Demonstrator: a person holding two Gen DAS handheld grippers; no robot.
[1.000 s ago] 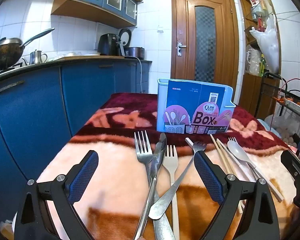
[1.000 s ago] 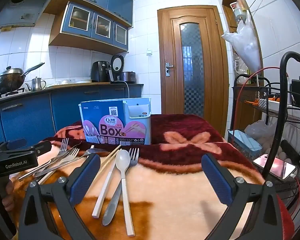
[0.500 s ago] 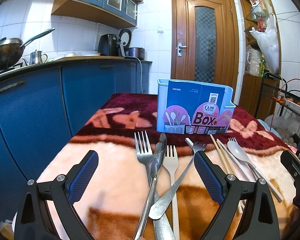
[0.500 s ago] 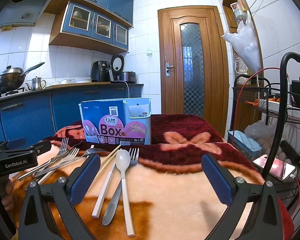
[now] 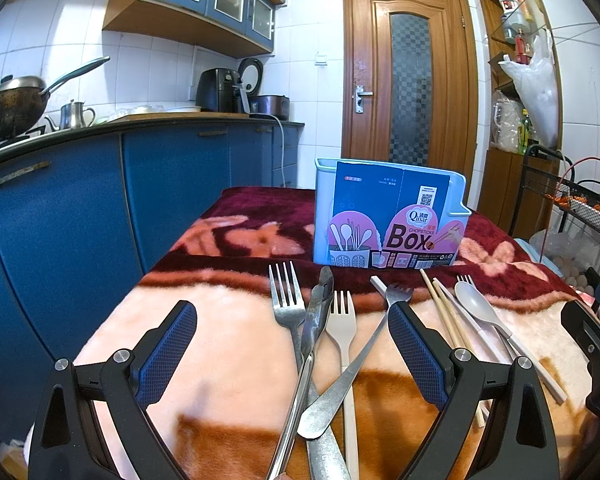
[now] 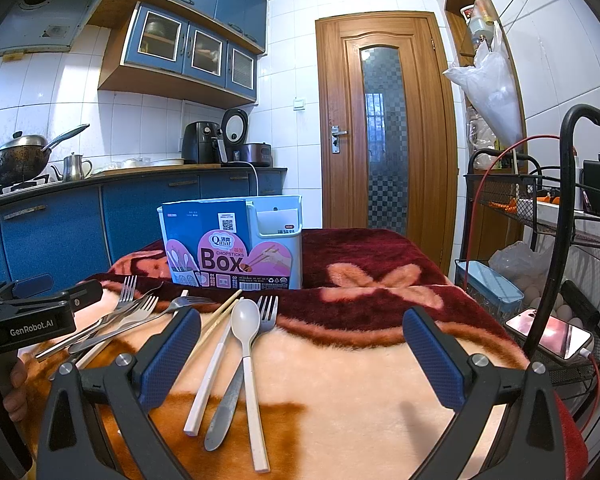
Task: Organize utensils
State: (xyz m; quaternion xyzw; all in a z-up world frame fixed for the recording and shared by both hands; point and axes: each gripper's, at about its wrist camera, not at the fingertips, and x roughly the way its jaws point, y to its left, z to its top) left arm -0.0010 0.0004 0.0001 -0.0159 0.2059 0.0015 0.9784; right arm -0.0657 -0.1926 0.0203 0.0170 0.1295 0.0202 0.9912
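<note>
Textured blue fingers [image 5: 168,348], fuzzy blanket [image 5: 228,344]

The blue card sleeve [image 6: 220,240] on the pale utensil holder [image 6: 278,240] reads "Qinar", then "CHOPSTICKS", then big dark letters "Box", with a QR code above. At the left edge of the right wrist view, the left tool [image 6: 40,316] carries white lettering "GenRobot.AI". Finer print is too small to read.
</note>
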